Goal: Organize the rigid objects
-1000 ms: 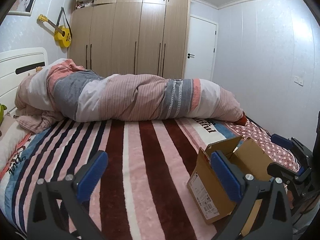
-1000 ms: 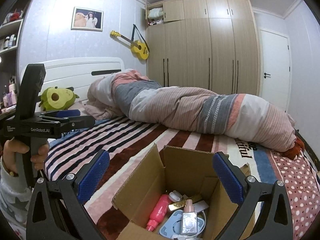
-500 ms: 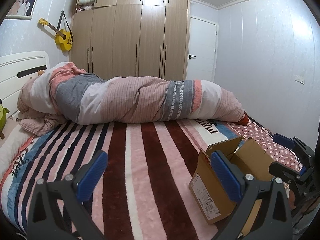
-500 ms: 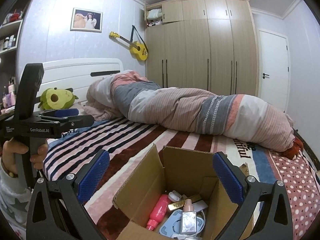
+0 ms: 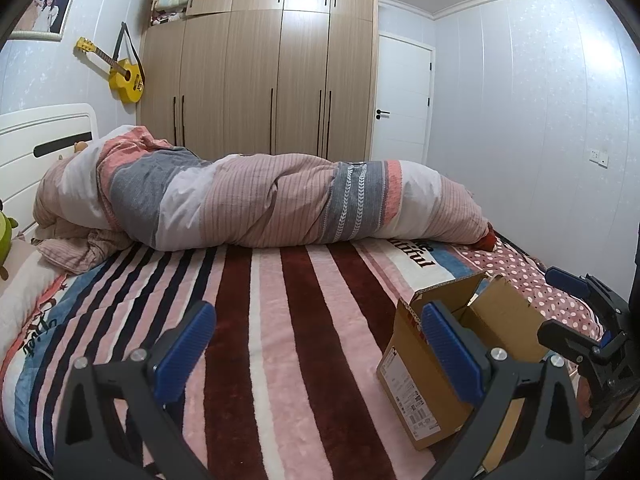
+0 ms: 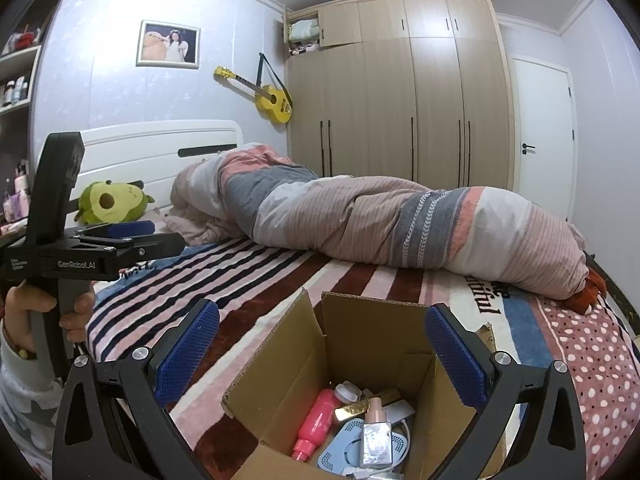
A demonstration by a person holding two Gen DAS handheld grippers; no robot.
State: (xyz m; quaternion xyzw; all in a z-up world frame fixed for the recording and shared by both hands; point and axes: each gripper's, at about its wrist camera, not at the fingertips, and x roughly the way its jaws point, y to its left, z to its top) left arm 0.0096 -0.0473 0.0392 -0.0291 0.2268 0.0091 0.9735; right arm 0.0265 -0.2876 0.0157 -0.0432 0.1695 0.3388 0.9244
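Note:
An open cardboard box [image 6: 372,344] [image 5: 424,372] stands on the striped bed. Inside it lie a pink bottle [image 6: 316,420], a small clear perfume bottle [image 6: 376,440], a gold item [image 6: 360,410], a blue round object [image 6: 352,454] and white pieces. My right gripper [image 6: 320,356] hovers open just above the box, nothing between its blue pads. My left gripper [image 5: 316,356] is open and empty over the blanket, left of the box. In the right wrist view the left gripper [image 6: 132,232] shows at far left, held by a hand [image 6: 48,312].
A rolled duvet [image 5: 272,200] lies across the bed [image 5: 280,320] beyond the box. A green plush toy [image 6: 112,200] sits by the white headboard [image 6: 160,144]. Wardrobe [image 5: 264,68], door [image 5: 404,96] and a yellow guitar [image 5: 124,76] line the walls. Shelves [image 6: 16,80] stand at far left.
The left wrist view has drifted slightly right and back, so the box and duvet sit a little differently. The right gripper stays nearly still above the box. Both remain open.

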